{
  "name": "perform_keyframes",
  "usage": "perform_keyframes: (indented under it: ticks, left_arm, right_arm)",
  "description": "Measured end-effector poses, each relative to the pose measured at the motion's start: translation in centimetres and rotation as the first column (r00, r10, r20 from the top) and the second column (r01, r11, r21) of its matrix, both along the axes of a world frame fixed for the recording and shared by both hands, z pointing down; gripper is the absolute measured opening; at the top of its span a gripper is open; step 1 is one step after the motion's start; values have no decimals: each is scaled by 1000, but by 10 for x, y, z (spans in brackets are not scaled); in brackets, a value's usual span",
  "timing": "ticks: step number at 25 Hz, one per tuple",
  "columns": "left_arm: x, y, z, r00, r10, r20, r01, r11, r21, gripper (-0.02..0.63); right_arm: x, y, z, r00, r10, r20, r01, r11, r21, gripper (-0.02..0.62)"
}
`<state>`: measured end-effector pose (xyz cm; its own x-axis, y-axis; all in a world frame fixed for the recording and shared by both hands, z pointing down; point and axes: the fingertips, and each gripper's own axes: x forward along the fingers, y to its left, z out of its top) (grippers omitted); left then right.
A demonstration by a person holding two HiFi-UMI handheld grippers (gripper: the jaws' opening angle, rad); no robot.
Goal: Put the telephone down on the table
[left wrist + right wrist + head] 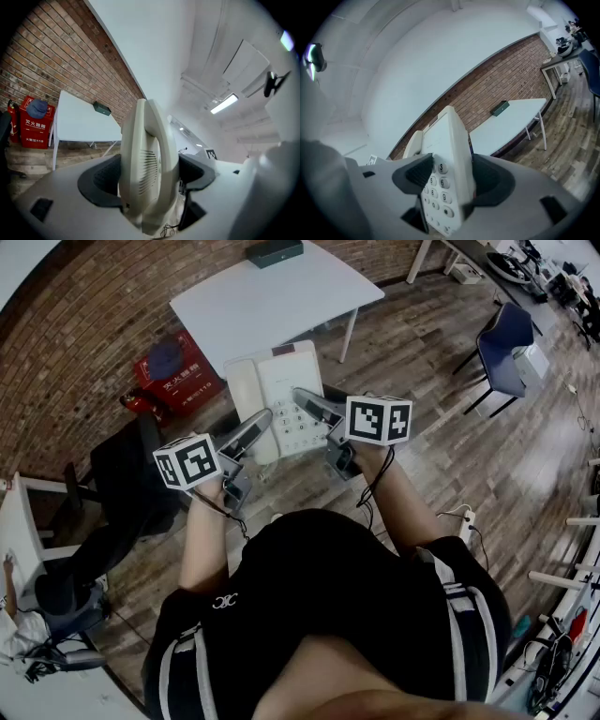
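In the head view I hold a cream push-button telephone (281, 395) in the air between both grippers, above the wooden floor and short of the white table (281, 306). My left gripper (261, 423) is shut on its left side, where the handset lies. In the left gripper view the handset edge of the telephone (147, 164) fills the gap between the dark pads (101, 180). My right gripper (309, 401) is shut on the right edge beside the keypad. The right gripper view shows the telephone (447, 173) with its number keys clamped between that gripper's pads (417, 173). The table (84, 124) (511, 124) stands ahead.
A dark box (275, 251) lies at the table's far edge. A red fire-extinguisher case (178, 371) stands by the brick wall left of the table. A blue chair (502, 348) is off to the right, a black chair (122, 474) to the left.
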<state>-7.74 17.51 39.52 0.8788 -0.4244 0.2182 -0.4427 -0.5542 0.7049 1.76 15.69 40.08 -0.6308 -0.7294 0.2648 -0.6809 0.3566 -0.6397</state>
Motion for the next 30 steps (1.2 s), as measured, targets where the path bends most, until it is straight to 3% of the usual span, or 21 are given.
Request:
perform_keyframes:
  ticks: [22,30]
  left_arm:
    - [-11,4,-2,999,51,9,-52,998,20,376]
    - [-50,-8,1,997,83,-3,-83,996,39,376]
  right_arm:
    - [-10,9,-5,999,46,-5,-45,999,12,235]
    - [-48,0,-3,996,86,-16,-85,996,30,235]
